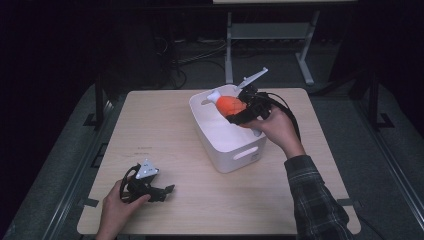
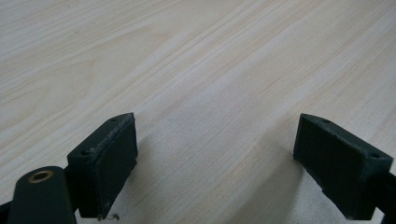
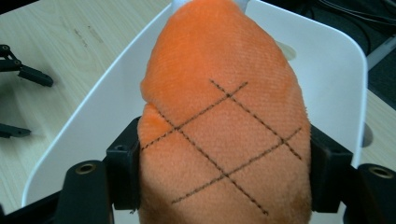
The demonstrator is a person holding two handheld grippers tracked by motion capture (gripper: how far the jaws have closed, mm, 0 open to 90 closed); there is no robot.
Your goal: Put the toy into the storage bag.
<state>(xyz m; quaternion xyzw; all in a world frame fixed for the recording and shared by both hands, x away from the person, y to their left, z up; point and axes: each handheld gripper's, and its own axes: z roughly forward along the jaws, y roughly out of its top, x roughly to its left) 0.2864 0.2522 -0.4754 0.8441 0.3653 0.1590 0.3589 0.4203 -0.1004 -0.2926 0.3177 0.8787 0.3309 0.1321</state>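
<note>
The right hand-held gripper (image 3: 224,177) is clamped on an orange plush toy (image 3: 224,116), its two black jaws pressing into the toy's sides. The toy's fabric carries a stitched pattern of crossing dark lines, and a white tip shows at its far end. In the high view the right hand-held gripper (image 1: 239,114) holds the plush toy (image 1: 231,104) above the far part of a white bin (image 1: 235,150), with the toy's white end pointing toward the far left rim. The right hand (image 1: 275,129) grips the tool from the bin's right side, and a plaid sleeve (image 1: 315,195) runs back toward the near right corner of the tabletop (image 1: 165,125). A black cable loops from the tool beside the hand, and a grey plate rises from its top over the far edge of the bin.

The white bin stands right of centre on the tabletop, turned at an angle to its edges, with a handle slot in its near wall.

The left hand-held gripper (image 1: 167,191) rests near the near left corner of the tabletop, held by the left hand (image 1: 117,207), well apart from the bin. Its jaws stand wide apart with nothing between them; the left gripper view shows the left hand-held gripper (image 2: 217,154) low over pale wood grain.
</note>
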